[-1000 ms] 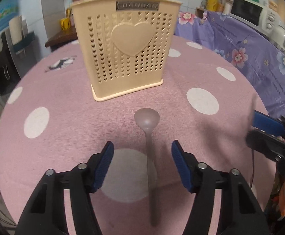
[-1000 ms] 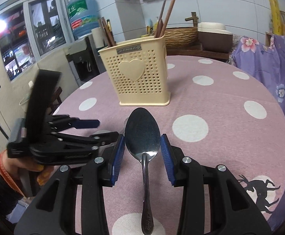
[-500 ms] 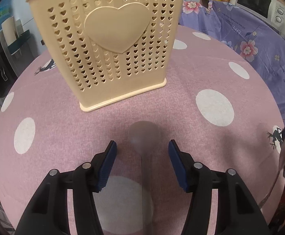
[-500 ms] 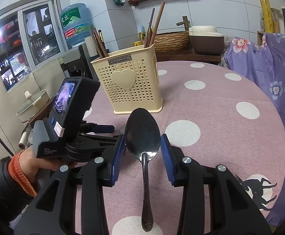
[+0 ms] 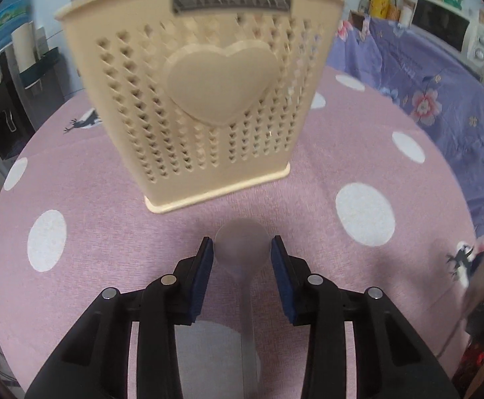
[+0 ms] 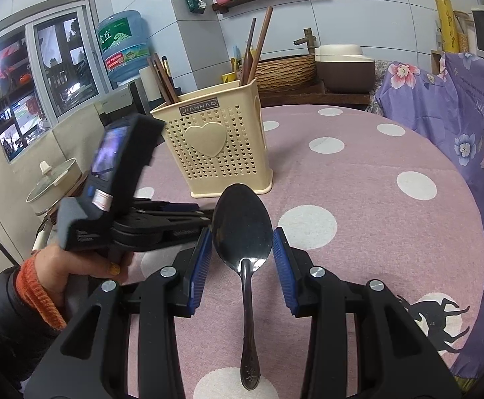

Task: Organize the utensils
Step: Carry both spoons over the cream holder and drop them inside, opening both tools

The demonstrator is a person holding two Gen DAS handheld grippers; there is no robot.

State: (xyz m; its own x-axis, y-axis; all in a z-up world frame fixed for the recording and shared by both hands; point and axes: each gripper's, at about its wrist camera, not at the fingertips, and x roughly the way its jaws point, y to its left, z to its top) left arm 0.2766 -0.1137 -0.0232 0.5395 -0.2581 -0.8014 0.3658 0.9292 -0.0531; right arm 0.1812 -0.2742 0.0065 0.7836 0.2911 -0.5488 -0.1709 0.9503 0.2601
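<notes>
Covering the whole work surface, the pink polka-dot tablecloth [image 6: 374,232] forms the base of the scene. Next in size, the cream perforated utensil holder [image 6: 220,148] stands upright on the cloth, with wooden chopsticks [image 6: 258,46] projecting from its top; in the left wrist view the holder [image 5: 202,106] stands directly ahead of the left gripper. The right gripper [image 6: 242,244] has its blue pads clenched against both edges of the bowl of a metal spoon [image 6: 243,232], whose handle runs back between the fingers. The left gripper [image 5: 242,259], also visible in the right wrist view [image 6: 162,219], has its pads closed against a translucent spoon [image 5: 242,249], which is blurred. Both spoons sit short of the holder.
</notes>
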